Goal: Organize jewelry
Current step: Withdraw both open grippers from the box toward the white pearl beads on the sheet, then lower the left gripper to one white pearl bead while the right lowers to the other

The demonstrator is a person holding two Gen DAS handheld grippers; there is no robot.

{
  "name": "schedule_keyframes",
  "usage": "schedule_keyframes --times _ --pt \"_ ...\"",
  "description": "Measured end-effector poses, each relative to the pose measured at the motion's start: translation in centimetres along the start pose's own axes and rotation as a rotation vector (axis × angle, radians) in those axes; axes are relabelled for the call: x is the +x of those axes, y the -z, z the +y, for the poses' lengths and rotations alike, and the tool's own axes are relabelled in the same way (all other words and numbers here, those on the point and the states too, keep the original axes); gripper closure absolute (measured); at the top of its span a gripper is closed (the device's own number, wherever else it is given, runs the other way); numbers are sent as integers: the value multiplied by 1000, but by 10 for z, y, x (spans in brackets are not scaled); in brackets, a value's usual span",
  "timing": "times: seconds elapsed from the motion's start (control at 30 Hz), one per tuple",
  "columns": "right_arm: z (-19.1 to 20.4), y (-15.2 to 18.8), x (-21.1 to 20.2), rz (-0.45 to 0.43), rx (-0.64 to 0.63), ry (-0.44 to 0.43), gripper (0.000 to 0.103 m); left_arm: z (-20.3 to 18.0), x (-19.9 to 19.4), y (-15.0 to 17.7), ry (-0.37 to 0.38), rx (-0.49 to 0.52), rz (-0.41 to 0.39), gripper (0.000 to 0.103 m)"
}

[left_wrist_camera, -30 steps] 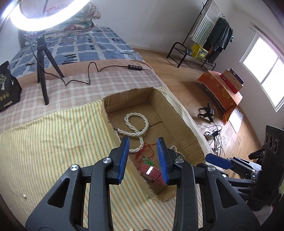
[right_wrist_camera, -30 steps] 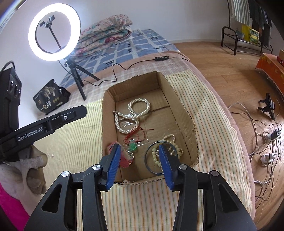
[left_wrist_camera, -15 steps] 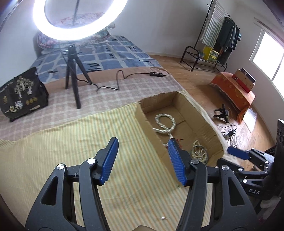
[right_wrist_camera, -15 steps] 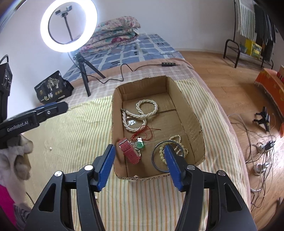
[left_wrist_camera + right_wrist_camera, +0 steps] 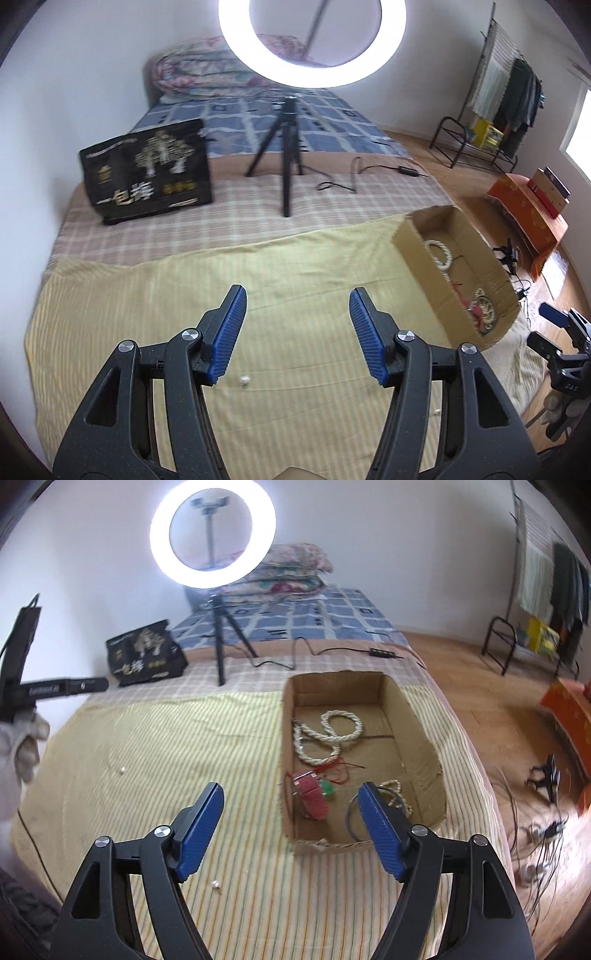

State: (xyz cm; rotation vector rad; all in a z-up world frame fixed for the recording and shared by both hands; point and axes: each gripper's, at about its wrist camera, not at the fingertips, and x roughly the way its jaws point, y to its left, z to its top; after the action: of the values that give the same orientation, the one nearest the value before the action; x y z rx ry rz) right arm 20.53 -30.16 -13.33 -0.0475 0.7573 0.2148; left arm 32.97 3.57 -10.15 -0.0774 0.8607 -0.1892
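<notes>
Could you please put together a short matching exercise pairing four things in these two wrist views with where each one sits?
Things:
1. pearl necklace
2. red watch strap
3. loose white bead
4. black printed bag

Places:
A. on the yellow striped cloth, outside the box
B. standing on the checked blanket beside the ring light's tripod
C. near the back of the cardboard box
D. inside the box, towards its near left corner

Pairs: 1-C, 2-D, 3-A, 4-B
</notes>
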Motion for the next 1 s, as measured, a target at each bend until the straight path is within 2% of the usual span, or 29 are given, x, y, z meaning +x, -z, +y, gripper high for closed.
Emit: schedule_keyframes --times 0.13,0.27,0.37,0.53,0.63,0.7,0.77,0.83,0.87,1.0 --pt "16 8 1 33 -46 -10 27 39 1 15 -30 -47 35 43" --pt "26 19 3 72 -60 -33 27 58 6 35 -45 -61 63 43" --pt "30 32 5 71 -58 -21 27 61 10 51 -56 -46 69 43" --pt "31 58 12 76 13 -78 28 57 13 72 -31 -18 42 43" --pt "32 75 18 77 19 -81 28 55 17 81 -16 -12 29 43" --pt "34 85 23 85 18 -84 31 53 23 88 -5 -2 38 43" --pt "34 92 27 100 17 -98 41 51 28 94 -5 4 42 44" --pt "35 99 33 121 11 -133 50 49 35 98 2 5 42 53" --pt "36 101 35 125 6 -142 51 48 38 100 3 6 44 56" --pt "43 105 39 114 -38 -138 51 43 53 108 7 22 41 56"
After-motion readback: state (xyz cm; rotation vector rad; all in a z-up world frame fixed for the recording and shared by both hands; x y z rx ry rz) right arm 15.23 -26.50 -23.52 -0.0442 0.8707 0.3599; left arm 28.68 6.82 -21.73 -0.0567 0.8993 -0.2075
